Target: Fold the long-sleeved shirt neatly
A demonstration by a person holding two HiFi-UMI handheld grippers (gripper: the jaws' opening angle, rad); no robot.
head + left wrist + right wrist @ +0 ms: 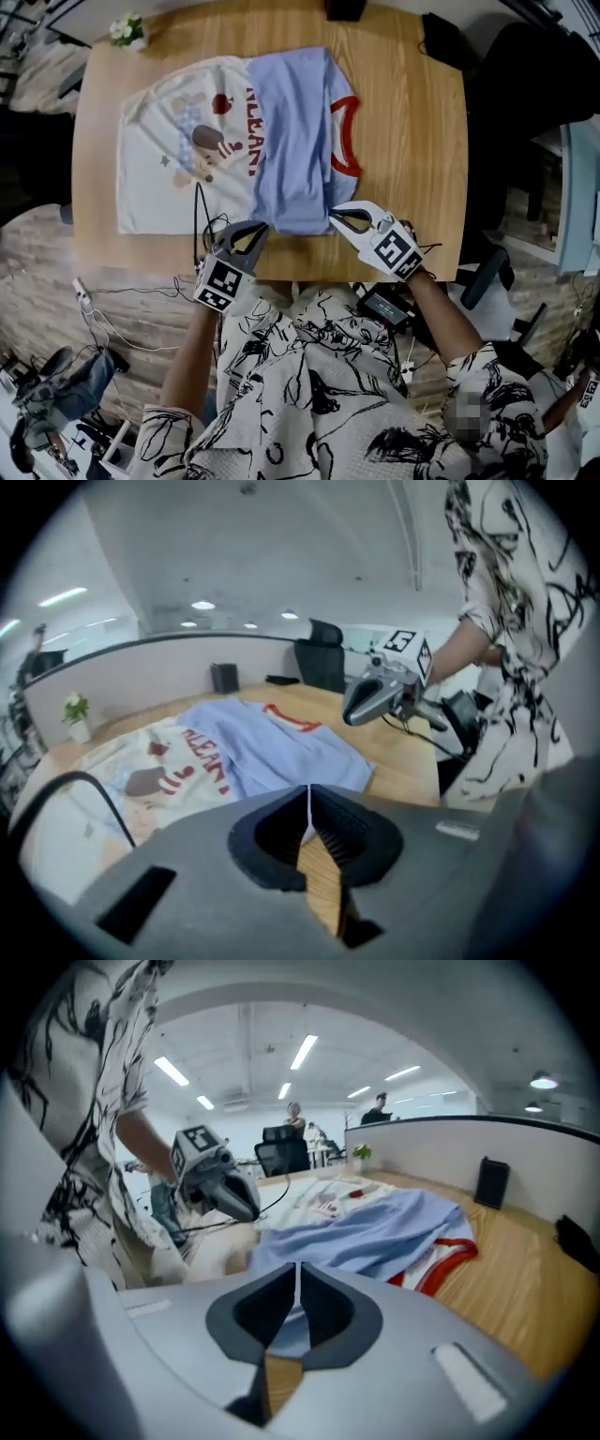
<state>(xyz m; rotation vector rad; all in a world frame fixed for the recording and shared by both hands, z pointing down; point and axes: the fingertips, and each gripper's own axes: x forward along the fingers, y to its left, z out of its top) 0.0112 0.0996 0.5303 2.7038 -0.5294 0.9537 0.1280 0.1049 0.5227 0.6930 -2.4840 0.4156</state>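
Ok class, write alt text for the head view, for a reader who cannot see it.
Seen from above, the left gripper and right gripper each pinch the near edge of a white and pale-blue long-sleeved shirt, partly folded on a wooden table.

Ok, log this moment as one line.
step: folding | left tool: shut on shirt near edge | right tool: shut on same edge | shirt: lying on wooden table

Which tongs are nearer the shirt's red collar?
The right tongs: they pinch the shirt on the red collar's side. The left tongs pinch it farther away.
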